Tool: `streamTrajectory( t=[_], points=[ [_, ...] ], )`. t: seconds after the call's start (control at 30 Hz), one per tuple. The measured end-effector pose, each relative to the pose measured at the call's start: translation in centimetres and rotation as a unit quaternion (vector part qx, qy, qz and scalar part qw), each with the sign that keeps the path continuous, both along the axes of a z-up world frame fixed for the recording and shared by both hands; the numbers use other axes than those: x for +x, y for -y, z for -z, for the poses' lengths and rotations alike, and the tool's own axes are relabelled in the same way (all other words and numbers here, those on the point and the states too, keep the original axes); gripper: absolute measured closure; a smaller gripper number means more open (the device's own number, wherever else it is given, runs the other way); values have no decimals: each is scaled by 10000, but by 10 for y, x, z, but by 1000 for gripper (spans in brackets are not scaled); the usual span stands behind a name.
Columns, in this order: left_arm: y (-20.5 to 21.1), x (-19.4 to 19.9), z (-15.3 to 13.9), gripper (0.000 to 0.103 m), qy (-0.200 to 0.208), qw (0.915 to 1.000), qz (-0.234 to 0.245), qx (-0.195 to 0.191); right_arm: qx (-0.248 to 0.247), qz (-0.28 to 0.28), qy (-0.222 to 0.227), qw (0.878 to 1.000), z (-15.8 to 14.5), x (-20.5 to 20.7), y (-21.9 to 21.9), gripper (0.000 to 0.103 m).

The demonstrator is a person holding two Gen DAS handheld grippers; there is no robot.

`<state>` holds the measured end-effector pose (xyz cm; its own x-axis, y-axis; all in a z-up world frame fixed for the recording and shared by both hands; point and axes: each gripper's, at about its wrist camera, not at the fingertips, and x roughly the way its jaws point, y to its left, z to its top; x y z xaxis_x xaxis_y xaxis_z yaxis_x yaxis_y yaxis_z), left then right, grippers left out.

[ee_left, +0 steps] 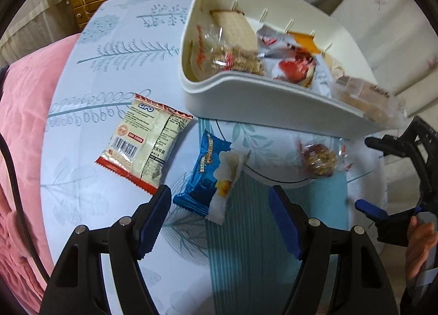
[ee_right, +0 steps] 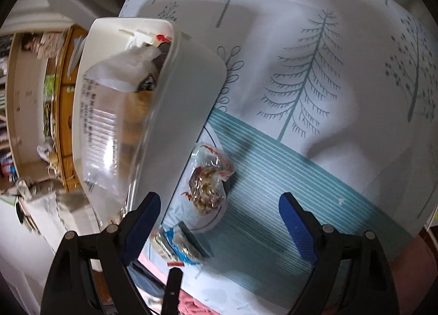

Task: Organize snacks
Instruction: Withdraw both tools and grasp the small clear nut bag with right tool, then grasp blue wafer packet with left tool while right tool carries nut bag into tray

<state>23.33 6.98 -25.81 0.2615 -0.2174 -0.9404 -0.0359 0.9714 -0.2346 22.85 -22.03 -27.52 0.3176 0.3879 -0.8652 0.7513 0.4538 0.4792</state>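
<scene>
white bin point(ee_left: 262, 101) on a tree-print tablecloth point(ee_left: 115, 49), already heaped with wrapped snacks; serving as the landmark here. three packets loose on the cloth in front of the bin: cream-and-red cracker packet point(ee_left: 142, 142) by its front left corner, blue wafer packet point(ee_left: 212, 178) just below its front wall, clear-wrapped nut cluster point(ee_left: 319, 159) under its front right, resting on a paler printed patch of the cloth.

left gripper point(ee_left: 219, 219) low over the cloth short of the bin, jaws spread wide and empty, blue wafer packet lying between and just beyond the tips. right gripper point(ee_right: 219, 227) alongside the bin's end wall, jaws likewise spread, nothing pinched; nut cluster point(ee_right: 208, 186) ahead of its tips.

likely handling: all three packets light, crinkly and slippery, contents brittle, so a gentle pinch. best taken across the flat crimped seam at an end, or across the narrow width of the blue wafer packet, not down onto the filling. nut cluster lumpy and loose in its film, probably prone to rolling, twisted film end the safer hold.

hard to make out: clear cake packet point(ee_left: 366, 101) hanging over the bin's front right rim, filling much of the right wrist view and blurred there point(ee_right: 106, 129). bin's floor hidden under the heap. print on the wrappers mostly unreadable. right gripper seen at the left view's edge point(ee_left: 383, 178), partly cut off.
</scene>
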Motion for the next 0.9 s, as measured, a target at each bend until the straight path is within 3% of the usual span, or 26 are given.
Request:
streamTrajectory(
  t=[0.37, 0.6, 0.8, 0.9],
  points=[
    [5, 14, 33, 31, -244, 9984, 496, 80, -218, 255, -71, 9994, 21, 10, -24, 38],
    [20, 14, 34, 31, -19, 9966, 781, 266, -373, 150, -199, 9990, 26, 15, -35, 49],
    [33, 17, 35, 46, 134, 9957, 816, 416, -485, 61, -197, 9986, 26, 23, -40, 60],
    [32, 19, 33, 59, 185, 9955, 792, 481, -506, 14, -177, 9986, 28, 26, -41, 65]
  ],
)
